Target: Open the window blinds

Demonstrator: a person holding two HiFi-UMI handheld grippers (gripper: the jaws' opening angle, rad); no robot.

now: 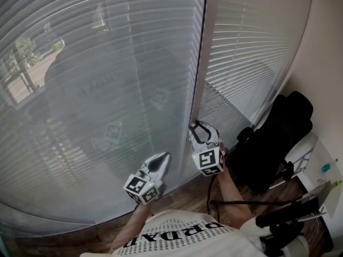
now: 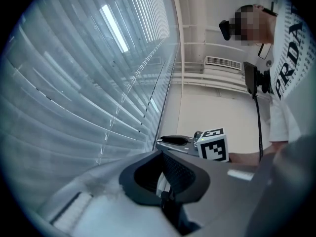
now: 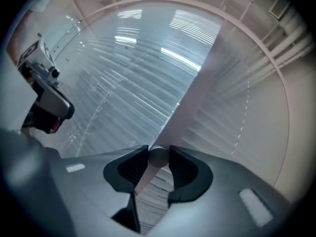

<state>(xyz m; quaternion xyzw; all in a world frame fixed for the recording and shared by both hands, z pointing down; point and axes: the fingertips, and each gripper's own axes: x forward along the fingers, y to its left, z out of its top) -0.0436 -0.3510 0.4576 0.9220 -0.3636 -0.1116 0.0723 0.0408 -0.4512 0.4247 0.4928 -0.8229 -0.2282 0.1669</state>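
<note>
White slatted blinds (image 1: 96, 90) cover the window, their slats lying nearly flat against the glass. A pale upright frame post (image 1: 199, 63) splits them into two panels. My right gripper (image 1: 197, 126) is at the foot of that post; in the right gripper view (image 3: 158, 158) its jaws are shut on the round blind wand (image 3: 158, 157), both pads touching it. My left gripper (image 1: 163, 157) hovers lower left, close to the slats, shut with nothing in it (image 2: 165, 154). The left gripper view shows the right gripper (image 2: 170, 141) beside the blinds (image 2: 74, 83).
A black office chair (image 1: 273, 143) stands at the right, close behind my right arm. A white desk (image 1: 321, 170) sits past it against the wall. A black cable (image 1: 236, 201) runs over the wooden floor (image 1: 182, 197).
</note>
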